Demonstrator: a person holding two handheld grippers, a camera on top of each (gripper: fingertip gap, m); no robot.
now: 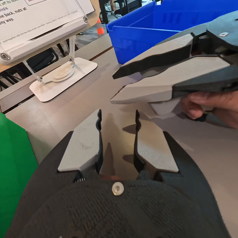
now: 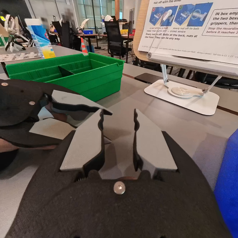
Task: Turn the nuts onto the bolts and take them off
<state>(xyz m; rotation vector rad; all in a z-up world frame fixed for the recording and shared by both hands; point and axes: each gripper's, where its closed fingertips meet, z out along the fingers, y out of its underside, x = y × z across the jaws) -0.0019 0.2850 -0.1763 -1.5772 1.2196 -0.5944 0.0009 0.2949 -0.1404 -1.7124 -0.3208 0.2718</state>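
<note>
Two plastic bins, standing upright
Green bin (image 2: 90,82) at left, dark divider (image 2: 65,72) across it; blue bin (image 1: 135,38) at right.

Grey tabletop (image 2: 167,123). Beyond the claw: tall windows (image 2: 88,11), desks (image 2: 87,35), black office chair (image 2: 115,38), orange cone (image 2: 83,45).

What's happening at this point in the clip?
A person holds both grippers over the grey table, tips close together. The left gripper and the right gripper are both open and empty. A green bin sits to the left, a blue bin to the right. No nuts or bolts show.
</note>
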